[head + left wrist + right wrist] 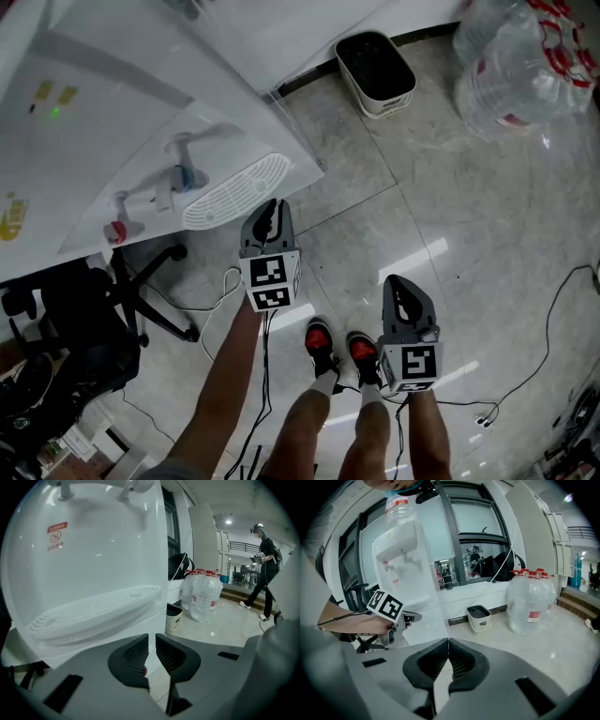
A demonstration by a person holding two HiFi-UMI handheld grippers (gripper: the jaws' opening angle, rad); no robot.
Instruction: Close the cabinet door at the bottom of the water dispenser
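The white water dispenser (141, 141) fills the upper left of the head view, with its taps and slotted drip tray (234, 192). My left gripper (267, 214) hovers just in front of that tray; its jaws stand a narrow gap apart with nothing between them (151, 641). The tray (93, 613) looms close in the left gripper view, the white lower front (150, 620) beneath it. My right gripper (400, 289) hangs further back above the floor, shut and empty (448, 644). The right gripper view shows the dispenser's lower panel (424, 625); I cannot tell whether the door is ajar.
A small waste bin (377, 73) stands by the wall, with large water bottles (525, 66) to its right. A black office chair (84, 319) sits left of the person's legs. Cables (562, 309) trail over the tiled floor. A person (265, 569) walks far off.
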